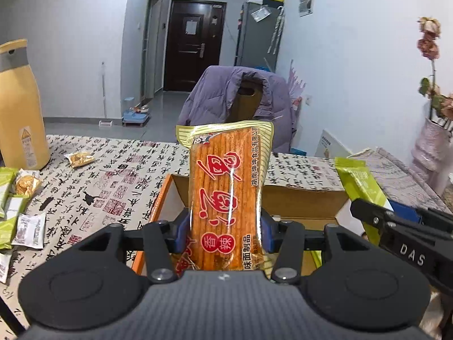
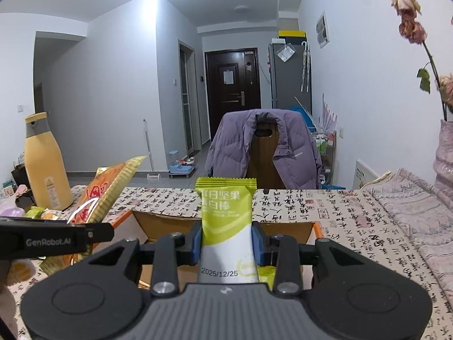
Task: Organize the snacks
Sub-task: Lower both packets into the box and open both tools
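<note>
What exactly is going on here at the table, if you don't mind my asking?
A person is sorting snacks with a handheld gripper in each hand. The left gripper is clamped on an orange spicy-strip packet with gold edges, and the right gripper is clamped on a lime-green and white nut-bar wrapper. Both packets are held upright above an open cardboard box with an orange rim on the calligraphy-print tablecloth. More loose snack packets lie near a yellow bottle.

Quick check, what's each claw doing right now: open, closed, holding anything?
Left claw: closed on the orange spicy-strip packet, held upright.
Right claw: closed on the green-and-white nut bar, held upright.
</note>
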### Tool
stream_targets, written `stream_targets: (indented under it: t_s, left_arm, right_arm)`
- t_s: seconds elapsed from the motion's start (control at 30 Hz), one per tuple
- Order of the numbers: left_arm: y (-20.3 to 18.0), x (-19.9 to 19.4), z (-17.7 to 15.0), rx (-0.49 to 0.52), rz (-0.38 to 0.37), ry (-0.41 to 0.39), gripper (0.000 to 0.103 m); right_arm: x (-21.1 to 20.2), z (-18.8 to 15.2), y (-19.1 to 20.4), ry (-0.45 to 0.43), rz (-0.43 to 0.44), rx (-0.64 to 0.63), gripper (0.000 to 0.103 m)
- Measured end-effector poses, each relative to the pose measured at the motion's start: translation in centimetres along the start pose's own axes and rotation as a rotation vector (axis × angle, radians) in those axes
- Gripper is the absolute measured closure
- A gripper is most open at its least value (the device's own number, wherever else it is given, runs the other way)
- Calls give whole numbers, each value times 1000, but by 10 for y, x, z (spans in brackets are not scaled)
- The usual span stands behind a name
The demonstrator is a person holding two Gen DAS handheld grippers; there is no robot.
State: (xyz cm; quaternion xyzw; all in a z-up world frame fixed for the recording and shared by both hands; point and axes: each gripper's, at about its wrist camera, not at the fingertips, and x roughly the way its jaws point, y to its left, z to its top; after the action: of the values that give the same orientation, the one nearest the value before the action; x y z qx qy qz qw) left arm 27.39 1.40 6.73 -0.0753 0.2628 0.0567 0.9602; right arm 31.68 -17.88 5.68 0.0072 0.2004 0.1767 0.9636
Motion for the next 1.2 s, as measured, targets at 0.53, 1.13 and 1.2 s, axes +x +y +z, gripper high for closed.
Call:
stream_targets:
  t_s: [0.53, 1.13, 1.2]
  left_arm:
    - [11, 40, -32, 7, 27, 82, 53]
    - [13, 34, -29, -18, 56, 24, 0]
    - [13, 34, -29, -19, 56, 23, 0]
  right_arm:
    - [34, -27, -2, 93, -13, -16, 68]
    - [41, -30, -12, 125, -15, 39, 0]
    - [41, -30, -11, 124, -22, 36, 0]
